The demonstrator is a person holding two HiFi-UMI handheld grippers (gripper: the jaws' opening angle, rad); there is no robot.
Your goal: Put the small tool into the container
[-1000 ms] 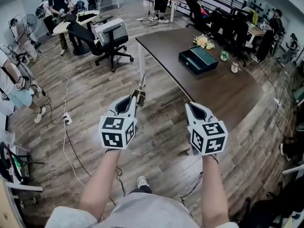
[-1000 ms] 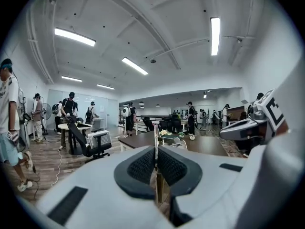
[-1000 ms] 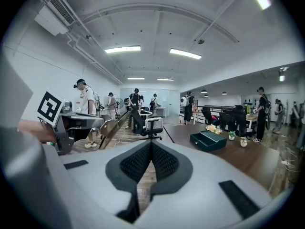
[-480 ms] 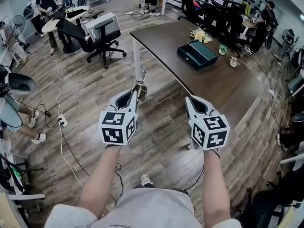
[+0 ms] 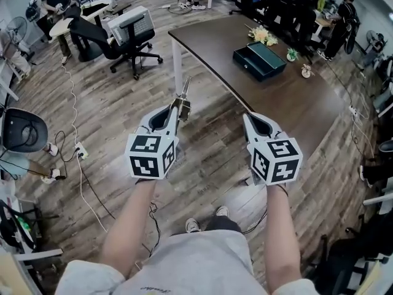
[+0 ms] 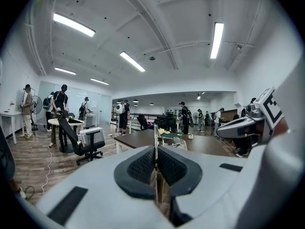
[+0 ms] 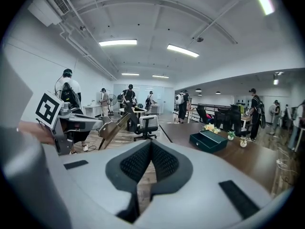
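The left hand-held gripper [image 5: 176, 113] is clamped shut on the small tool [image 5: 184, 94], carried above the floor. The right hand-held gripper [image 5: 250, 119] is closed and empty. The container [image 5: 260, 61] sits on the worktop [image 5: 295, 118] at one o'clock, well apart, so I'd say the drop-off is all left to do.

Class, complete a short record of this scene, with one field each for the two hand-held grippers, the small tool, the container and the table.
left hand-held gripper: shut on the small tool
small tool: thin metal piece, sticking forward past the jaws, over the wooden floor
right hand-held gripper: shut, nothing between its jaws
container: dark green box standing on the table, apart from both grippers
table: dark brown, ahead and to the person's right
task status: small tool not yet in the container
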